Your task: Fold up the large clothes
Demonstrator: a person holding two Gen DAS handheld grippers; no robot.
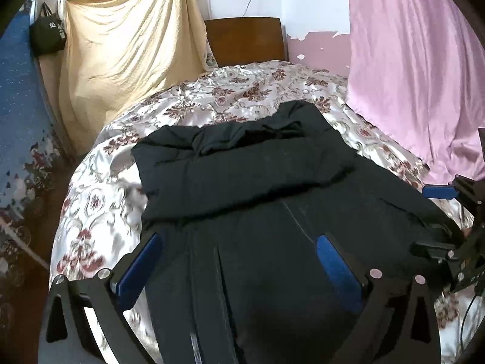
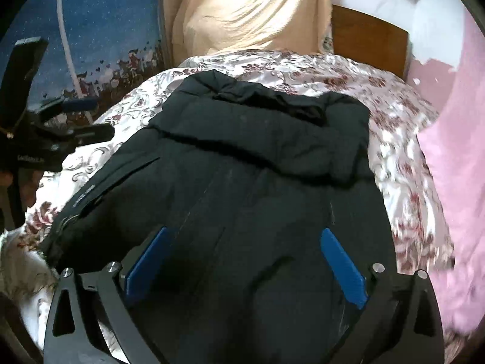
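Observation:
A large black padded jacket (image 1: 242,188) lies flat on the floral bedspread (image 1: 100,200), collar at the far end, a sleeve folded across its chest. It also fills the right wrist view (image 2: 257,157). My left gripper (image 1: 239,242) is open, its blue pads spread above the jacket's lower part, holding nothing. My right gripper (image 2: 245,242) is open too, above the jacket's lower part. The right gripper also shows at the right edge of the left wrist view (image 1: 439,218). The left gripper shows at the left edge of the right wrist view (image 2: 88,118).
A wooden headboard (image 1: 245,42) stands at the far end of the bed. A yellow cloth (image 1: 127,48) hangs at the far left, a pink cloth (image 1: 418,66) along the right. A black bag (image 1: 47,35) hangs at the left. A blue patterned rug (image 1: 18,115) lies left of the bed.

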